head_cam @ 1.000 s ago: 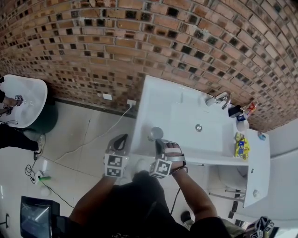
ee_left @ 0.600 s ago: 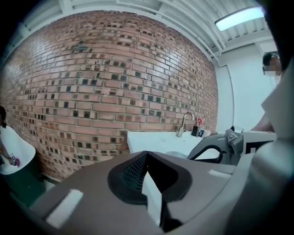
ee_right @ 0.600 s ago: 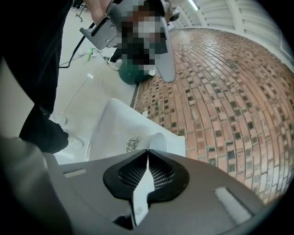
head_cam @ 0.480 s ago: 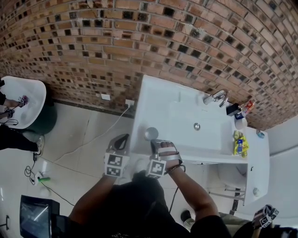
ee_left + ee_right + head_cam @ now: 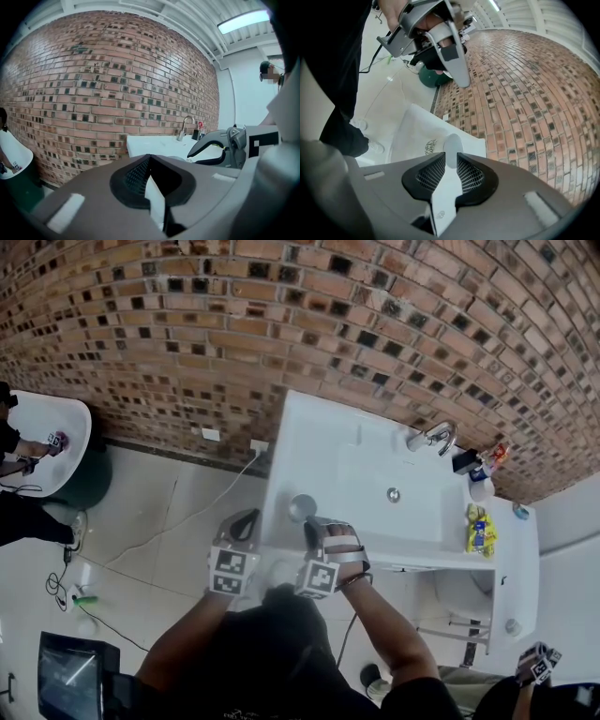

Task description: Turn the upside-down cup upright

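If pushed ahead with the right gripper (image 5: 450, 155) set this narrow, risks shoving the cup (image 5: 302, 507) rather than clasping it, and tipping it off the near corner of the counter (image 5: 319, 446) onto the floor (image 5: 159, 512). Could also slip mid-turn if pinched off-centre. At the right gripper: parted by a mere slit, holding nothing, tips just short of the cup or brushing it; cannot tell which. At the left gripper (image 5: 150, 157): pressed together, empty, hanging beside the counter's edge over the floor. Of the cup: stands mouth-down by the counter's near-left corner, well apart from the basin (image 5: 375, 474) and the tap (image 5: 434, 437).
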A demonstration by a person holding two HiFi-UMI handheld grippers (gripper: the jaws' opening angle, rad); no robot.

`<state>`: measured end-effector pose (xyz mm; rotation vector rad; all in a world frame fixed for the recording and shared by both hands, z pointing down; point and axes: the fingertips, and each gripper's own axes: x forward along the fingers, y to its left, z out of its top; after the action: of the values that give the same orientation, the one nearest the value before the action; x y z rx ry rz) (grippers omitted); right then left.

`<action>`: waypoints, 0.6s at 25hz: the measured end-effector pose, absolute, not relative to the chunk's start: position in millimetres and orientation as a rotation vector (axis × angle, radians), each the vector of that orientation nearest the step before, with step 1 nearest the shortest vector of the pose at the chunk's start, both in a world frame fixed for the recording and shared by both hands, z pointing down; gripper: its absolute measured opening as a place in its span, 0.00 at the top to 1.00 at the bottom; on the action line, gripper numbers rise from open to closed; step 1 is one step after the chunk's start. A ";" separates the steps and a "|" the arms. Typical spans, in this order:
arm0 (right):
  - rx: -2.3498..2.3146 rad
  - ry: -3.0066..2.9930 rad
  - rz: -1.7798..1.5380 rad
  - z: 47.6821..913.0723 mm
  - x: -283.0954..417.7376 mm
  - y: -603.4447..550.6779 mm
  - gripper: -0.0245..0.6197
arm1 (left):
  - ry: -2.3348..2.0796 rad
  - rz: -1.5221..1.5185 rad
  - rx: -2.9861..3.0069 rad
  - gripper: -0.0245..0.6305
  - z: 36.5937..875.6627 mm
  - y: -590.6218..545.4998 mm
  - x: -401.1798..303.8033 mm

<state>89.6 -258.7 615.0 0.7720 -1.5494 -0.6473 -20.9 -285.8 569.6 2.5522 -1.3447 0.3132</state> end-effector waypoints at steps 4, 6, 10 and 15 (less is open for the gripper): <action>0.868 -1.622 -0.623 600.6 88.2 -261.6 0.84 | -1.349 0.308 2.558 0.97 568.0 -284.9 -22.4; 0.977 -1.701 -0.568 586.2 84.4 -264.9 0.88 | -1.350 0.298 2.555 0.97 565.9 -283.6 -22.3; 1.154 -1.816 -0.441 562.7 73.8 -268.7 0.90 | -1.359 0.227 2.538 0.97 551.3 -283.6 -23.7; 1.469 -1.950 -0.171 531.4 78.2 -272.4 0.94 | -1.381 0.159 2.542 0.97 531.2 -282.5 -22.5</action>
<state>78.2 -272.4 531.4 1.4692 -1.9499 -0.1713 -22.5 -282.5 531.2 2.5421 -1.3813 0.1588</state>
